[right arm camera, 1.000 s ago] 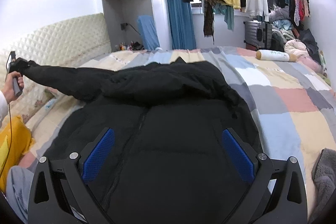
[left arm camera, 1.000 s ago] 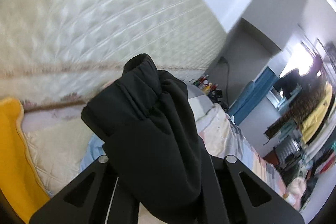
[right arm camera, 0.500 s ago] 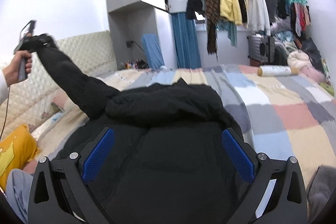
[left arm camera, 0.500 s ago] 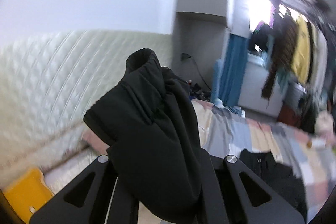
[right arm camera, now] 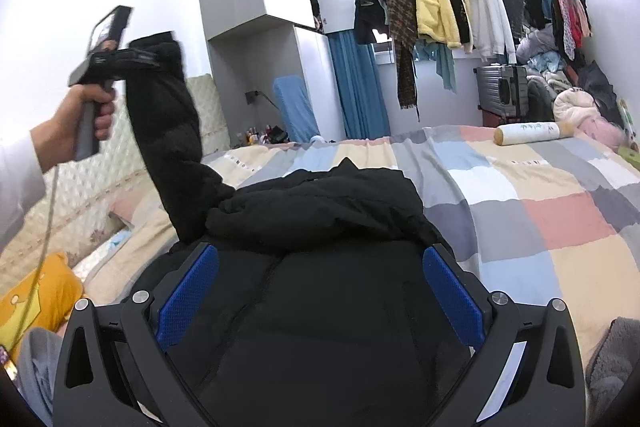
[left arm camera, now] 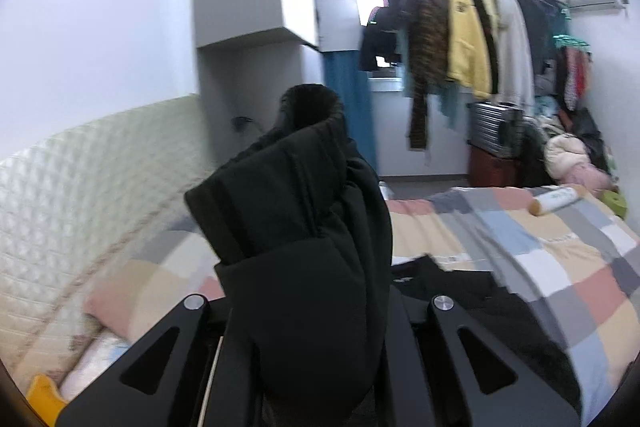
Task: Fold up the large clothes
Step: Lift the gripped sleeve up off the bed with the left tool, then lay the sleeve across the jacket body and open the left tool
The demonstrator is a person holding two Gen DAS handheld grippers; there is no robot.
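Observation:
A large black padded jacket [right arm camera: 312,291] lies front up on the bed, its hood [right arm camera: 320,211] bunched at the far end. My left gripper [left arm camera: 316,303] is shut on the cuff of the jacket's left sleeve [left arm camera: 296,223]. In the right wrist view the left gripper [right arm camera: 120,55] holds that sleeve [right arm camera: 168,131] raised high above the bed at the left. My right gripper [right arm camera: 318,291] is open, its blue pads [right arm camera: 188,295] spread over the jacket's chest, holding nothing.
The bed has a checked quilt [right arm camera: 540,211] with a rolled bolster [right arm camera: 532,133] at its far right. A quilted headboard [left arm camera: 80,195] and a yellow pillow [right arm camera: 36,299] are at the left. Hanging clothes [right arm camera: 440,7] and a suitcase [right arm camera: 504,89] stand beyond the bed.
My left gripper has lifted the sleeve from flat and stretched out leftwards to nearly upright, and swung right to face the room. My right gripper has stayed over the jacket.

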